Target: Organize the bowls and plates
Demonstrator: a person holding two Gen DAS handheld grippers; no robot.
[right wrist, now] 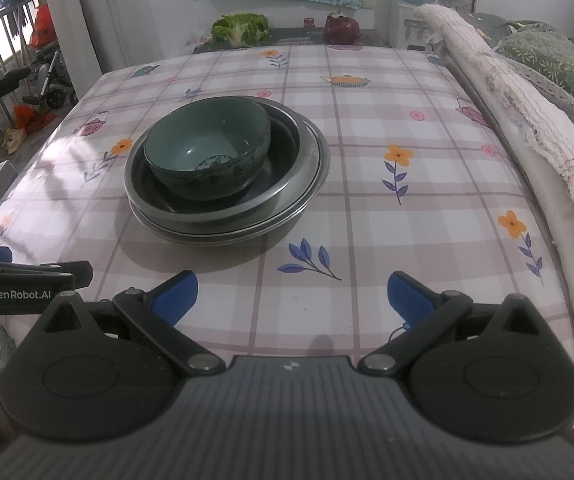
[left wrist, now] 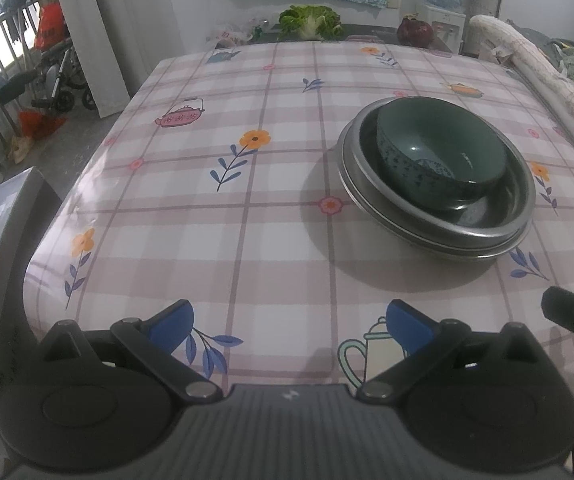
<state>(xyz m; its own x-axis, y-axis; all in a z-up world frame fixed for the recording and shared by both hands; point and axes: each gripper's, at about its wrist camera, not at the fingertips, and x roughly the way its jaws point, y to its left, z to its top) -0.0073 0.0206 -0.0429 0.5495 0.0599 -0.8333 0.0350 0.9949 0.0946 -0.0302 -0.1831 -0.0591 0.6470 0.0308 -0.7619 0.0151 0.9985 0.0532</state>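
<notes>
The left gripper (left wrist: 291,318) hovers over the near edge of the table (left wrist: 247,184), jaws spread wide and holding nothing; its blue pads (left wrist: 173,322) stand well apart with only tablecloth between them; the right gripper (right wrist: 293,294) sits just beside it over the same near edge, likewise fully spread and empty. The task's ware is already gathered into one stack toward the middle of the table, nearer the right edge in the left wrist view: a green bowl (right wrist: 207,148) nested in a dark dish (right wrist: 283,160), which rests on metal plates (right wrist: 315,176) whose rims are slightly offset toward the right; the exact number of plates beneath cannot be told. Judged from this arrangement, sorting appears largely complete, and the step in hand is either to square up the stack or to stand clear; if squaring, approach low from the near edge, close one gripper lightly on the lip of the lower plate at its exposed right side, and nudge rather than lift, since the bowl sits off-centre toward the left of the dish and may slide or tip; steady the opposite rim with the other gripper; avoid clamping the glazed bowl wall, which is likely slippery; keep both grippers clear of each other.
</notes>
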